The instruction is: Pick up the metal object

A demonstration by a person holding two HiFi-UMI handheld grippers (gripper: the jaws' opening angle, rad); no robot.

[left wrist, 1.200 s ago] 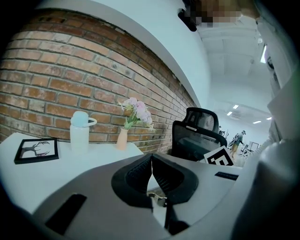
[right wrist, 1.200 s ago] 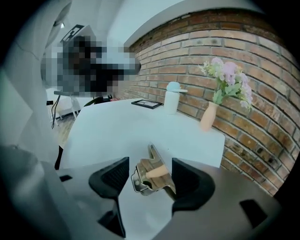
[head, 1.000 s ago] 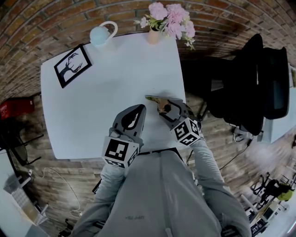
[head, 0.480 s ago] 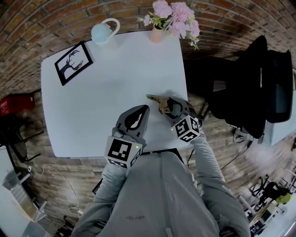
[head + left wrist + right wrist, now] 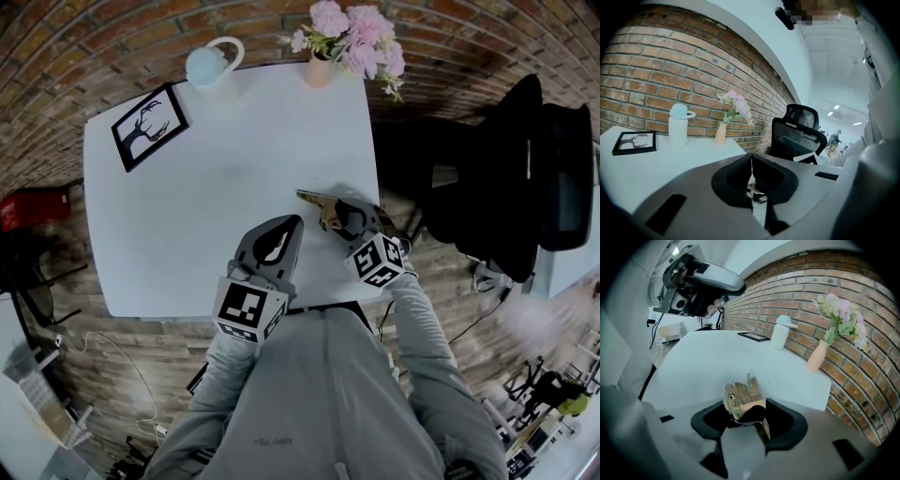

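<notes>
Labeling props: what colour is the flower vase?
The vase is peach; clearest in right gripper view.

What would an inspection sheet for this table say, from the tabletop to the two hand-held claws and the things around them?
Surface: white table, plain top.
Job's things: shiny bent metal object near the table's right edge, standing between the right gripper's jaws.
Clutter: framed picture, white jug and vase of pink flowers along the far side.
Grippers: right gripper jaws closing around the metal object; left gripper jaws together, nothing between them, over the near part of the table.
Cables: one thin cable on the floor at lower left.
Surroundings: brick wall behind the table; black office chair to the right.
</notes>
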